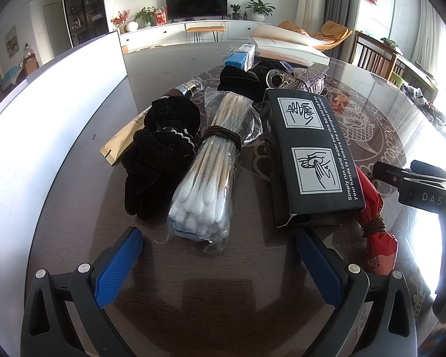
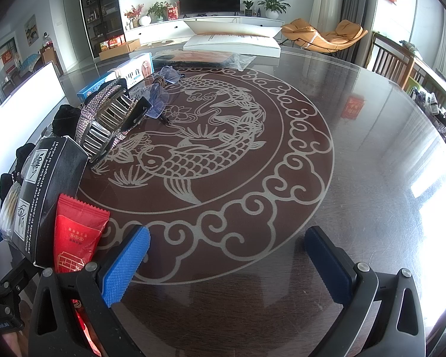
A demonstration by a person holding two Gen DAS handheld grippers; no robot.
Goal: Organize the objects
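My left gripper [image 1: 220, 247] is open and empty, just in front of a clear bag of cotton swabs [image 1: 211, 172] tied with a brown band. A black velvet cloth [image 1: 160, 154] lies to the bag's left, a black box with hand-washing pictures [image 1: 309, 157] to its right, and a red packet [image 1: 374, 220] beside the box. My right gripper [image 2: 227, 247] is open and empty over the glass table's fish pattern [image 2: 193, 154]. In the right wrist view the red packet [image 2: 77, 235] and the black box [image 2: 47, 190] lie to its left.
A white board [image 1: 44, 119] stands along the left. Farther back are a rhinestone hair clip [image 2: 104, 116], blue-tinted glasses [image 2: 160, 101], a blue box [image 1: 238, 58] and an open book [image 2: 232, 40]. Chairs stand at the right table edge [image 2: 392, 59].
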